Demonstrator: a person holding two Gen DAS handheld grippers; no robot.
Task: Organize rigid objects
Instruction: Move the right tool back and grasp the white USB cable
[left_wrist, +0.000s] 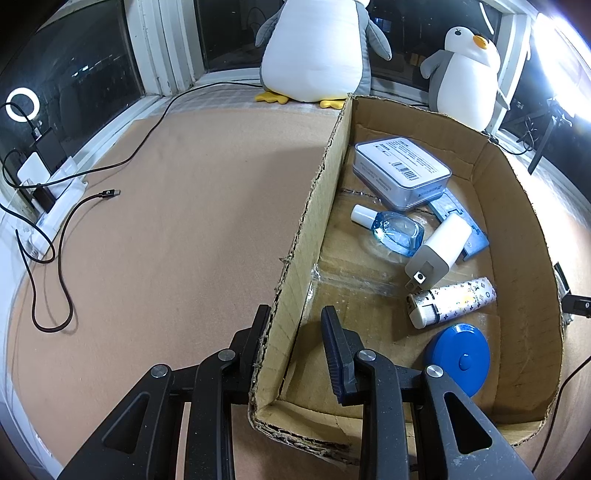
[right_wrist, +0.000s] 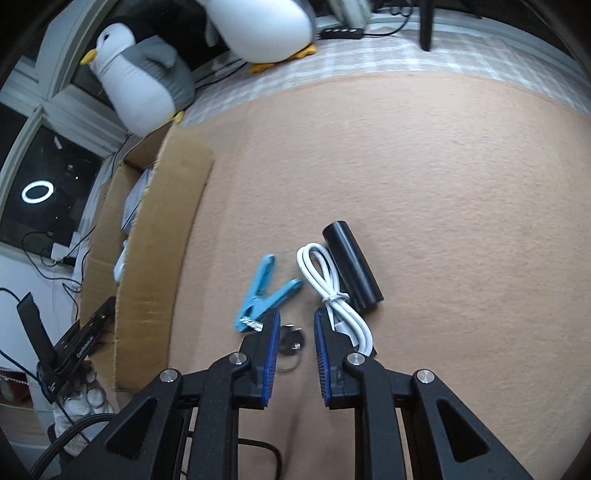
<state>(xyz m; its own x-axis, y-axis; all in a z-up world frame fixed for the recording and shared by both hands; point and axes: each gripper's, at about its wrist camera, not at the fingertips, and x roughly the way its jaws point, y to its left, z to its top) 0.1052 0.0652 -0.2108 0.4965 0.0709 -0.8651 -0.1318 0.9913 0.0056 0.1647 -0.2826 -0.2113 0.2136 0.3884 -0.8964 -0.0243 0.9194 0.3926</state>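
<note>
The left gripper (left_wrist: 297, 325) straddles the near left wall of the cardboard box (left_wrist: 524, 236), its 2 fingers spread, 1 on each side of the wall. Inside the box lie a grey case (left_wrist: 400, 168), a blue bottle (left_wrist: 395, 230), a white charger (left_wrist: 439, 249), a lighter (left_wrist: 452, 301) and a blue round disc (left_wrist: 460, 358). Right of the box, the right gripper (right_wrist: 295, 325) hovers with fingers spread over a small metal ring (right_wrist: 291, 341), between a blue clip (right_wrist: 264, 295) and a white cable (right_wrist: 328, 284) beside a black cylinder (right_wrist: 352, 267).

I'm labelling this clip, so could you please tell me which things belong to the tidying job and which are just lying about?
Job: cardboard box; in it, white case, bottle, charger, lighter, blue disc; on the mat, blue clip, white cable, black tube.

Lying about: penguins, black cable.
</note>
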